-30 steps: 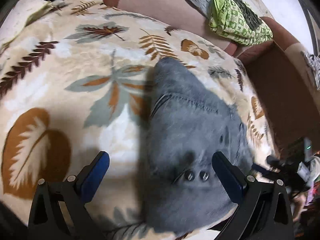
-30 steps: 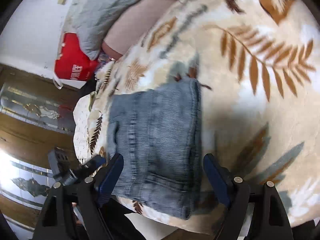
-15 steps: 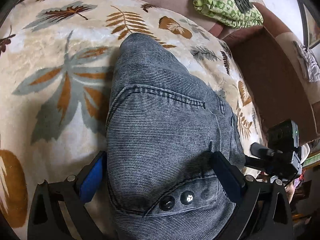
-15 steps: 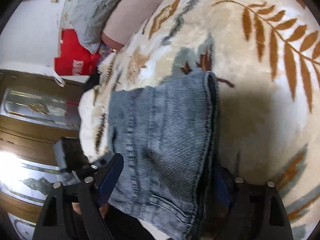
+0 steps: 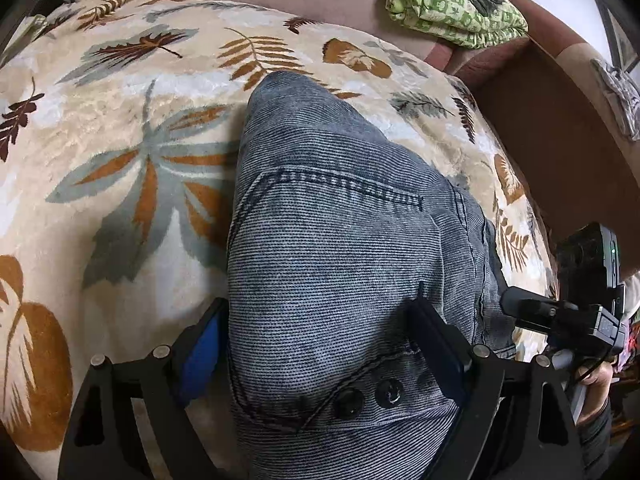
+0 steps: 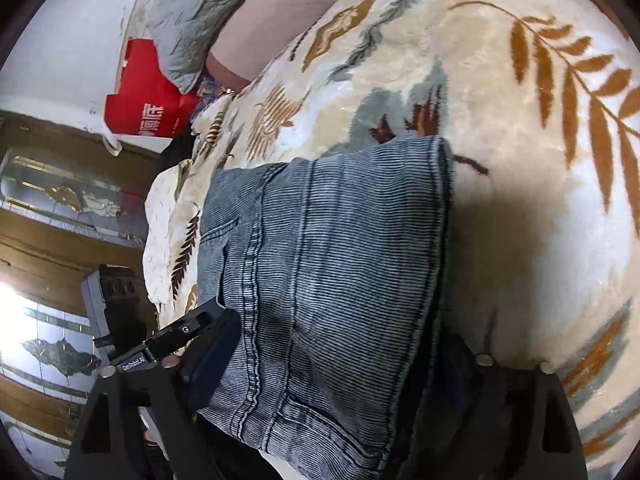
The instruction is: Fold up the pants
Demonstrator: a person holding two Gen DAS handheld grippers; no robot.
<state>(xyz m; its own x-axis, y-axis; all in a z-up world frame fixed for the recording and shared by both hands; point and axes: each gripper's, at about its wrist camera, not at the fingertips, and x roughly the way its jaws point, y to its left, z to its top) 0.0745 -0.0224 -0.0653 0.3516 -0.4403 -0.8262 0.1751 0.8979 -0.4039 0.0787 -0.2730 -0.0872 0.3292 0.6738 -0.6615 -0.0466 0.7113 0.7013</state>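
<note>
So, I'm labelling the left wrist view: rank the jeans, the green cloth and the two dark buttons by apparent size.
1. jeans, though nearness to the camera inflates them.
2. green cloth.
3. The two buttons, about alike.

I see the pants (image 5: 340,248) as a folded bundle of grey-blue, finely ribbed denim lying on the leaf-patterned blanket (image 5: 120,152). From my left wrist camera, a stitched pocket opening runs across the upper layer, and two dark metal buttons sit side by side on the waistband nearest the lens. The far end of the bundle is a rounded fold. From my right wrist camera, the pants (image 6: 332,264) show a hemmed edge with double stitching on the right side, several layers stacked there, and a vertical seam running down the middle. The near edge looks to hang slightly past the blanket's edge, though the fisheye makes that hard to judge.
</note>
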